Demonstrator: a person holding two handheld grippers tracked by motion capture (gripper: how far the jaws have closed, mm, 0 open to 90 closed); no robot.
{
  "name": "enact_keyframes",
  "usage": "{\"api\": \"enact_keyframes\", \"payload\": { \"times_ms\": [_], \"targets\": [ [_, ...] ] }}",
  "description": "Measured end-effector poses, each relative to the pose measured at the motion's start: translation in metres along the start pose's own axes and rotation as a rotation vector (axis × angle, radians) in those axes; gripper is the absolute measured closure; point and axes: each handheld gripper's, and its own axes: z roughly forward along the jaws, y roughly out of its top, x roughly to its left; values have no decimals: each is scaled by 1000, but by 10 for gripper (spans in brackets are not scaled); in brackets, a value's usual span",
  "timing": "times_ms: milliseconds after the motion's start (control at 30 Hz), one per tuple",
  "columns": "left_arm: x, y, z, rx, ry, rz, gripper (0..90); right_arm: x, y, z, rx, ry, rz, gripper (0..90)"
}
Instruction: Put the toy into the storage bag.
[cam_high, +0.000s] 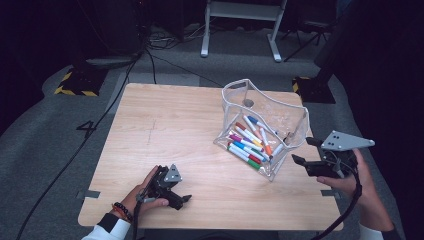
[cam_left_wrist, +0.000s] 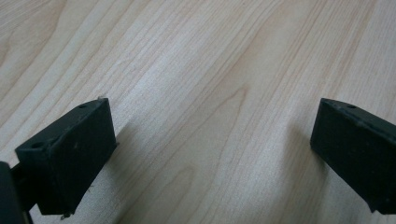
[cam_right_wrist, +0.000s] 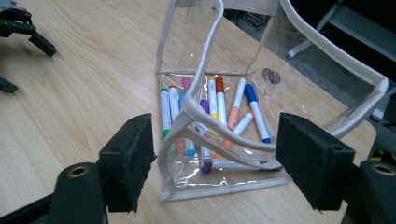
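A light wooden table is seen from above, with dark floor and equipment legs beyond it. Right of centre stands a clear plastic pouch with pale fabric-trimmed edges, open at the top and sagging a little out of square. Inside it, lying loose on the bottom, is a bundle of coloured markers with white barrels and caps in green, red, blue, purple, orange and pink. At the near left corner of the table, a hand holds the left gripper low over the bare wood, well apart from the pouch; in the left gripper view its two black jaws are spread wide with nothing but wood grain between them. At the right edge of the table, another hand holds the right gripper just beside the pouch's near right corner; in the right gripper view its jaws are also spread wide, framing that corner without pinching it. The pouch looks light, soft and floppy, and its glossy walls would likely buckle or slip under a squeeze. The stitched fabric rim or the trimmed corner seam seems the surest place to take hold, since the trim is thicker and less slick. The markers are loose and would probably roll or spill if the pouch tips.
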Motion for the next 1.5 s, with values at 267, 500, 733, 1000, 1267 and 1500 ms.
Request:
{"api": "enact_keyframes", "payload": {
  "times_ms": [267, 500, 733, 1000, 1267, 1500],
  "targets": [
    [0, 0, 0, 0, 0, 0, 4, 5, -20, 1, 7, -18, -14, 275],
    [0, 0, 0, 0, 0, 0, 3, 9, -39, 11, 31, -33, -36, 266],
    [0, 0, 0, 0, 0, 0, 3, 12, -60, 27, 70, -54, -48, 272],
    [0, 0, 0, 0, 1, -1, 3, 9, -87, 49, 112, -28, -14, 274],
    [0, 0, 0, 0, 1, -1, 3, 5, -118, 72, 146, 19, 26, 272],
    [0, 0, 0, 0, 1, -1, 3, 2, -142, 85, 158, 33, 83, 264]
  ]
}}
